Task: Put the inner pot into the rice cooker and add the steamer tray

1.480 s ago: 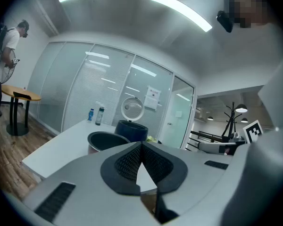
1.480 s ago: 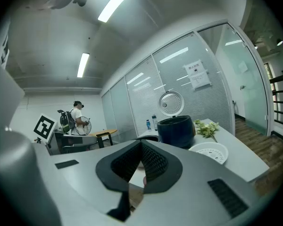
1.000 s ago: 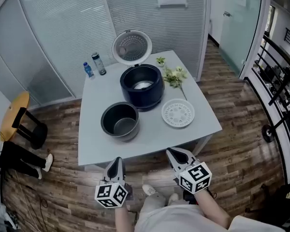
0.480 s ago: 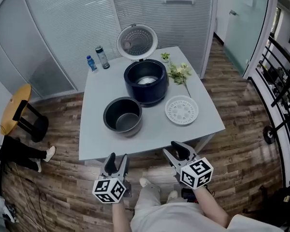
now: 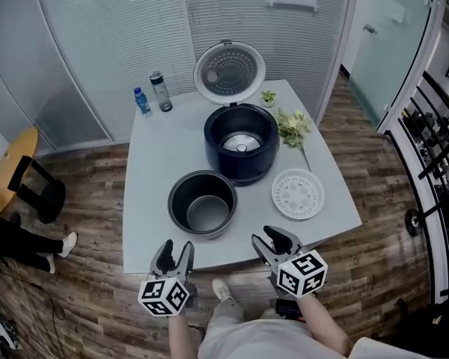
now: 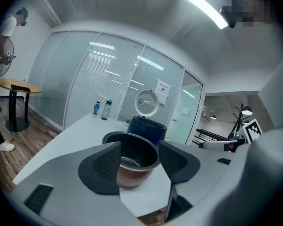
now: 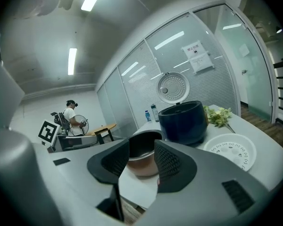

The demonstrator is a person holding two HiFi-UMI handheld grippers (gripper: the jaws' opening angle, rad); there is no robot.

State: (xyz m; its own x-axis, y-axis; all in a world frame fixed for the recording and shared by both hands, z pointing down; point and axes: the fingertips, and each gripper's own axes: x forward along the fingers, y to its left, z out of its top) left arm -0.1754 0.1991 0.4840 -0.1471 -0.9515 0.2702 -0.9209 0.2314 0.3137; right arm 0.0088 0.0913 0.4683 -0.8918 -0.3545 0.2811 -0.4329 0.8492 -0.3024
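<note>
The inner pot [image 5: 203, 203] stands upright, mouth up, near the table's [image 5: 153, 163] front edge. Just off that edge, the left gripper [image 5: 173, 253] and right gripper [image 5: 272, 242] point at it, the jaws of these 2 spread and empty.

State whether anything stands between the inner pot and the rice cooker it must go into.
Nothing visible does. The pot stands close beside the open cooker, its lid raised; the tray lies off to the right, clear of that path.

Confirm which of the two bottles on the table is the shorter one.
The blue bottle, left of the pair in the head view; the grey dark-capped bottle beside it stands taller.
</note>
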